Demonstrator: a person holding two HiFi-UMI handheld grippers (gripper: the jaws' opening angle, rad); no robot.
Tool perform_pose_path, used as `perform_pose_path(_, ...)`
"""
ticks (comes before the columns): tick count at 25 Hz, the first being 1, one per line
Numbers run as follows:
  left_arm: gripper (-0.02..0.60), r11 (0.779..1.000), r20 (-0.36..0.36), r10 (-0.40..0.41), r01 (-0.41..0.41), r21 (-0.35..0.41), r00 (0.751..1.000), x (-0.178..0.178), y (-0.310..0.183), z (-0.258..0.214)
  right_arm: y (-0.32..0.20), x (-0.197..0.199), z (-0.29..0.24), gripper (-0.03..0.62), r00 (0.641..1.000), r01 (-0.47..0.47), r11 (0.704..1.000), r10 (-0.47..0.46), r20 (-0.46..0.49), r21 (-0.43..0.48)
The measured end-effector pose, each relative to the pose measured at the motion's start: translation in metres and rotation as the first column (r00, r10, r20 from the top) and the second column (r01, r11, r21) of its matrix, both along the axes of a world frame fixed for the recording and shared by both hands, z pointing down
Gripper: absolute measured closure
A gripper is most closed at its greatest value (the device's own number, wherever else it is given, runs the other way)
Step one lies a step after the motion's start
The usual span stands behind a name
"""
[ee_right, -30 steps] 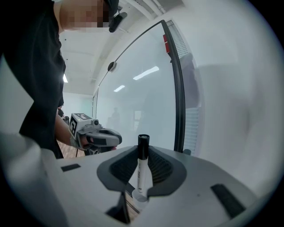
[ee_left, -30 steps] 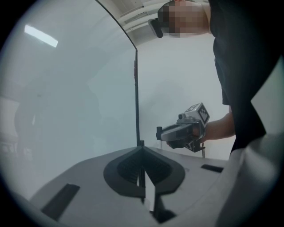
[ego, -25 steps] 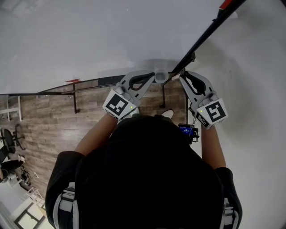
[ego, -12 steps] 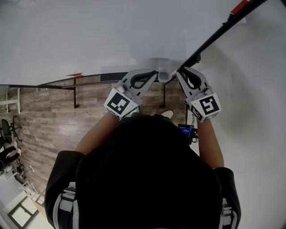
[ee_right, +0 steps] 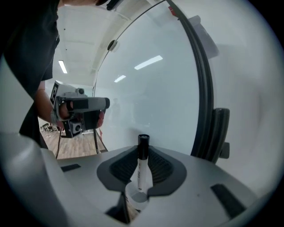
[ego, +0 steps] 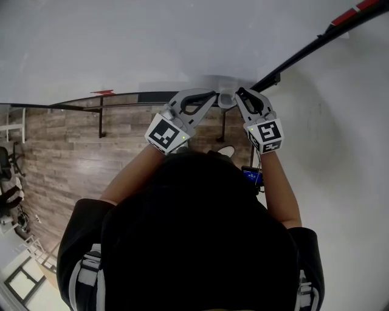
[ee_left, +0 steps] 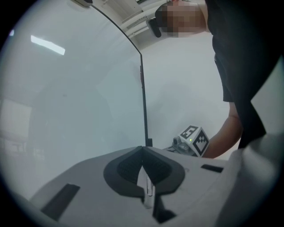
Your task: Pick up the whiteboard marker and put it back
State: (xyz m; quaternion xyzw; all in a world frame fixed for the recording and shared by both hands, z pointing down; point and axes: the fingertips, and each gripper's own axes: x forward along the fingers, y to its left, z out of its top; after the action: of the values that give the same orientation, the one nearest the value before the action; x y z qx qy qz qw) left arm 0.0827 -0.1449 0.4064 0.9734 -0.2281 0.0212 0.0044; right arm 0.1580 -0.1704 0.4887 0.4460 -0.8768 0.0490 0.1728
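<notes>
The whiteboard marker (ee_right: pixel 140 170), white with a black cap, stands up between the pads of my right gripper (ee_right: pixel 141 153), which is shut on it. In the head view my right gripper (ego: pixel 240 95) sits at the lower corner of the whiteboard (ego: pixel 152 42), beside a small pale fitting (ego: pixel 226 99) on the board's bottom ledge. My left gripper (ego: pixel 212 96) is just left of that fitting, pointing at it. Seen from its own camera, the left gripper (ee_left: pixel 143 153) has its pads together with nothing held. The marker itself is hidden in the head view.
The board's black frame (ego: pixel 316 45) runs up to the right with a red part (ego: pixel 355 11) at its end. A small red object (ego: pixel 101 93) lies on the ledge (ego: pixel 121 100) to the left. A wood-pattern floor (ego: pixel 67 158) lies below, a white wall (ego: pixel 340 152) at right.
My right gripper has come in with the marker toward the pale fitting and the left gripper, dropping lower along the board. The left gripper has stayed about where it was.
</notes>
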Motion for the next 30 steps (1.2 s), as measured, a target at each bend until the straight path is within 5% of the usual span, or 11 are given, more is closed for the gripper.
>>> perform_pose_path(20, 0.578, 1.000, 0.029, -0.006, 0.006, -0.012, 1.000, 0.000, 0.008, 0.006, -0.006, -0.006, 0.106, 0.526, 0.984, 0.069, 0.982, -0.096, -0.148, -0.178)
perform_pose_path(30, 0.578, 1.000, 0.057, -0.022, 0.022, 0.000, 0.998, -0.006, 0.018, 0.010, -0.008, -0.004, 0.122, 0.525, 0.994, 0.052, 0.975, -0.072, -0.086, -0.218)
